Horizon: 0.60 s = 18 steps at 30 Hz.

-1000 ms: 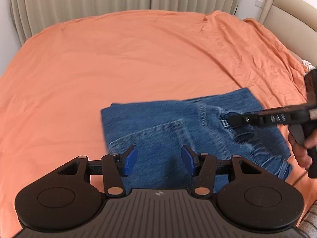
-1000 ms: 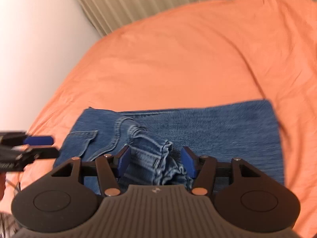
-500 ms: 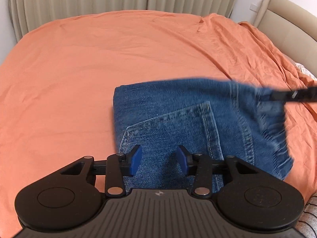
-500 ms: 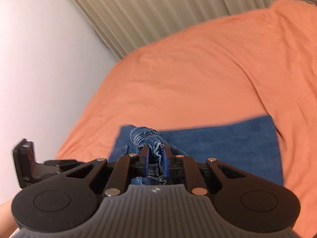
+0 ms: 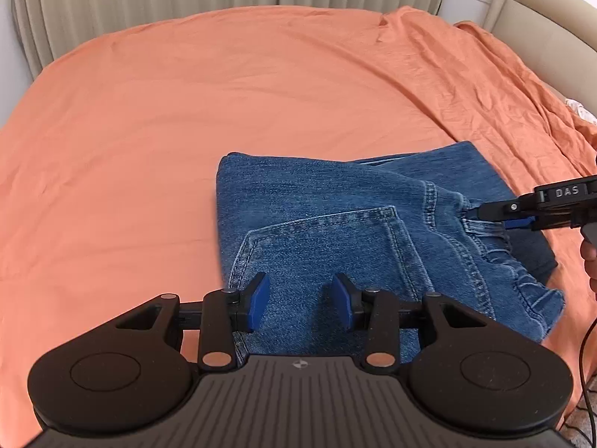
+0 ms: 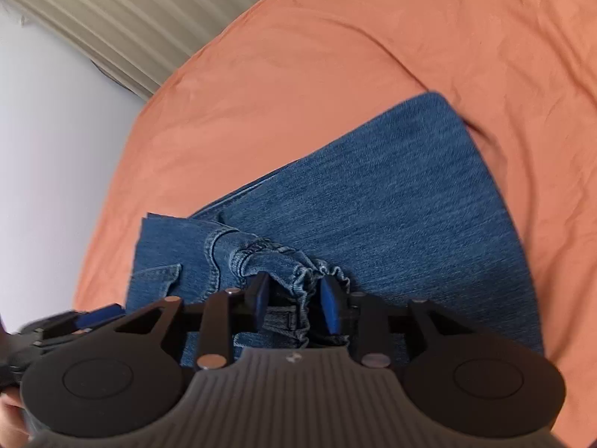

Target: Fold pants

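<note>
Blue jeans (image 5: 317, 205) lie folded on the orange bed sheet (image 5: 186, 112), a back pocket (image 5: 328, 254) facing up. My left gripper (image 5: 300, 300) hovers open just over that pocket, with only flat denim below its pads. In the right wrist view the jeans (image 6: 410, 205) fill the middle. My right gripper (image 6: 294, 298) is opening its jaws. The gathered waistband edge (image 6: 283, 261) sits loosely between its pads, resting on the fold. From the left wrist view the right gripper (image 5: 485, 211) reaches in at the jeans' right side. The left gripper (image 6: 74, 317) shows blurred at lower left.
Beige curtains (image 5: 149, 0) run behind the bed and a padded headboard (image 5: 541, 18) stands at the right. A white wall (image 6: 44, 149) borders the bed's left side. A person's hand (image 5: 589, 261) and a black cable (image 5: 585, 354) are at the right edge. Bare sheet surrounds the jeans.
The right gripper closed on the gathered waistband edge, lifted and carried it, then set it down on the fold and parted its jaws. The left jaws narrowed slightly, then stayed put.
</note>
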### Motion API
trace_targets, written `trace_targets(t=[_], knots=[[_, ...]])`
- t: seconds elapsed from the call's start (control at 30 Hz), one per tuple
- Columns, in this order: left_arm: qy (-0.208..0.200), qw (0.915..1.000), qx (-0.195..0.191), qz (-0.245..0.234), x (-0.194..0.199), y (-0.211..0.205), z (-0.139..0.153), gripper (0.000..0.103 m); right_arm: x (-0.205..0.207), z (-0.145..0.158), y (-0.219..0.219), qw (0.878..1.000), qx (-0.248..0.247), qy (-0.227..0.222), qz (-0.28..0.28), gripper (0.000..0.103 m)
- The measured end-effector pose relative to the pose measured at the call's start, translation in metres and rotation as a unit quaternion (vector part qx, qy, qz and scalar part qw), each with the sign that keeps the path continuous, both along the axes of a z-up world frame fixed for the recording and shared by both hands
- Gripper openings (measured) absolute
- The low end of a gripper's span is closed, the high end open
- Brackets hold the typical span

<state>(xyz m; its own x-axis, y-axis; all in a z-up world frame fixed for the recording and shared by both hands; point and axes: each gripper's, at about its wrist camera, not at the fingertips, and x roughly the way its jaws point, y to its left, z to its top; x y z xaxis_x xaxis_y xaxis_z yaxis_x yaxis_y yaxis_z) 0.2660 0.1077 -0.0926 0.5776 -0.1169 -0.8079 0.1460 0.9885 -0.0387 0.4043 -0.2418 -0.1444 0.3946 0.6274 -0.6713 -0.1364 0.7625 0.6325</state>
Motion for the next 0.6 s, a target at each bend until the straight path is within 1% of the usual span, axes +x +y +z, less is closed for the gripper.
trace_targets(t=[0.07, 0.1, 0.17, 0.2, 0.23, 0.27, 0.33, 0.43, 0.47, 0.53, 0.6], knots=[[0.002, 1.0, -0.002, 0.002, 0.002, -0.001, -0.001, 0.047, 0.005, -0.011, -0.004, 0.999, 0.036, 0.015, -0.004, 0.03], [0.003, 1.0, -0.004, 0.004, 0.003, -0.001, -0.002, 0.047, 0.007, -0.017, -0.006, 0.998, 0.059, 0.028, -0.008, 0.035], [0.004, 0.9999, -0.009, 0.009, 0.004, 0.0, -0.001, 0.047, 0.011, -0.031, -0.006, 0.994, 0.094, 0.056, -0.018, 0.035], [0.004, 0.9999, -0.01, 0.01, 0.004, 0.001, 0.001, 0.047, 0.011, -0.036, -0.007, 0.992, 0.102, 0.063, -0.025, 0.028], [0.002, 0.9999, -0.011, 0.01, 0.003, 0.001, 0.003, 0.047, 0.012, -0.036, -0.006, 0.992, 0.103, 0.065, -0.029, 0.023], [-0.002, 0.9999, -0.01, 0.009, 0.002, 0.002, 0.006, 0.047, 0.011, -0.031, -0.004, 0.993, 0.096, 0.055, -0.024, 0.02], [-0.013, 0.9999, -0.005, 0.009, -0.001, 0.004, 0.013, 0.047, 0.007, -0.01, 0.006, 0.998, 0.057, 0.015, 0.001, 0.017], [-0.03, 0.9994, -0.006, 0.017, -0.006, 0.01, 0.023, 0.047, -0.001, 0.039, 0.025, 0.998, 0.017, -0.048, 0.04, 0.015], [-0.032, 0.9993, -0.007, 0.021, -0.006, 0.012, 0.025, 0.045, -0.002, 0.059, 0.031, 0.996, 0.009, -0.066, 0.052, 0.014], [-0.038, 0.9989, -0.005, 0.027, -0.006, 0.014, 0.029, 0.044, -0.004, 0.1, 0.048, 0.99, -0.015, -0.108, 0.084, 0.014], [-0.048, 0.9984, -0.007, 0.029, -0.005, 0.015, 0.035, 0.042, -0.003, 0.138, 0.064, 0.984, -0.042, -0.139, 0.108, 0.014]])
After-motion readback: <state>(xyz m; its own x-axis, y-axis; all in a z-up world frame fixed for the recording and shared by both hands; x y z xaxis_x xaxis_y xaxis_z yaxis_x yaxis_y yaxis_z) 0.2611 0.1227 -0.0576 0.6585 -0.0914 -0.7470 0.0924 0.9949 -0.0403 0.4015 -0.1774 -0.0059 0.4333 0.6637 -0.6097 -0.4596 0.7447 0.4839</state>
